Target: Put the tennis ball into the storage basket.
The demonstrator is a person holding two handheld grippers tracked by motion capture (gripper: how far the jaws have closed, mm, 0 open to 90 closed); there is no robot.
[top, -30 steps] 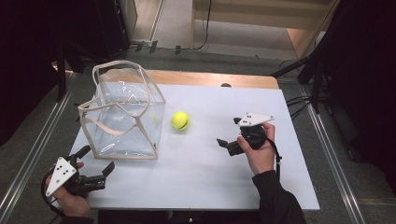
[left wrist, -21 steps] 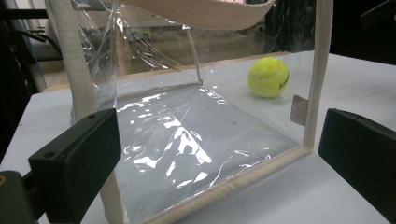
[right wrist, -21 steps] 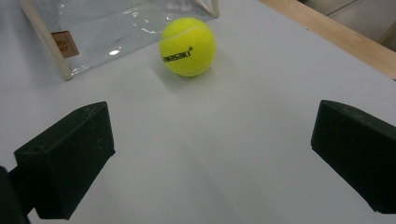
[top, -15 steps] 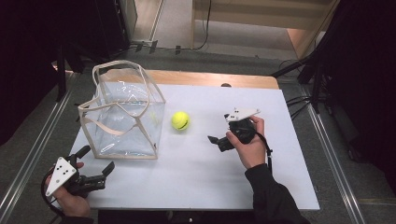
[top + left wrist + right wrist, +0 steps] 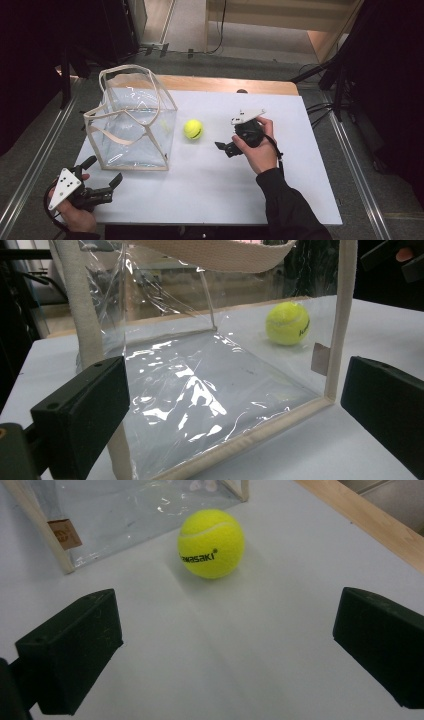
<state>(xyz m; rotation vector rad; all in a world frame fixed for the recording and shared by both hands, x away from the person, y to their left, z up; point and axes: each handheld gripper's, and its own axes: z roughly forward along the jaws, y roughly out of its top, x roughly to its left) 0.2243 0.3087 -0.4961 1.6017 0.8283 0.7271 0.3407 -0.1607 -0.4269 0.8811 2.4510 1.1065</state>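
The right gripper (image 5: 224, 147) hangs low over the white table (image 5: 300, 165) with its jaws wide apart and empty, aimed at the yellow-green felt tennis ball (image 5: 211, 543) just ahead of it. The left gripper (image 5: 102, 180), jaws also apart, rests at the table's near left corner, facing the clear plastic tote bag with cream webbing trim (image 5: 200, 390). The ball sits on the table beside the bag, outside it. Likely nothing is done yet: grasping, and probably bagging, remain.

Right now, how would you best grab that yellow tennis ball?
Close the jaws across the middle of the tennis ball, its widest part. I'd come from the right gripper's side: it already faces the ball with jaws wide open, while the clear bag blocks the other side.
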